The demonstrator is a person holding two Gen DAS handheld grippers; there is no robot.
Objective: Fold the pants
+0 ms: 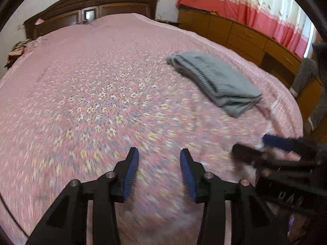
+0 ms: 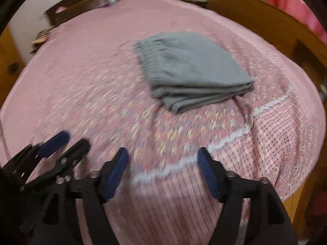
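Observation:
The grey pants (image 1: 216, 81) lie folded in a thick stack on the pink floral bed cover, near the bed's right side; they also show in the right wrist view (image 2: 192, 69). My left gripper (image 1: 159, 153) is open and empty, above the cover, well short and left of the pants. My right gripper (image 2: 163, 153) is open and empty, above the cover's checked border, nearer than the pants. Each gripper shows in the other's view, the right one (image 1: 255, 147) and the left one (image 2: 69, 140). Both views are blurred by motion.
The bed cover (image 1: 92, 102) spreads wide to the left of the pants. A dark wooden headboard (image 1: 92, 6) stands at the far end. Wooden drawers (image 1: 245, 34) and a pink curtain (image 1: 255, 6) run along the right side. The bed's near right corner (image 2: 286, 153) drops off.

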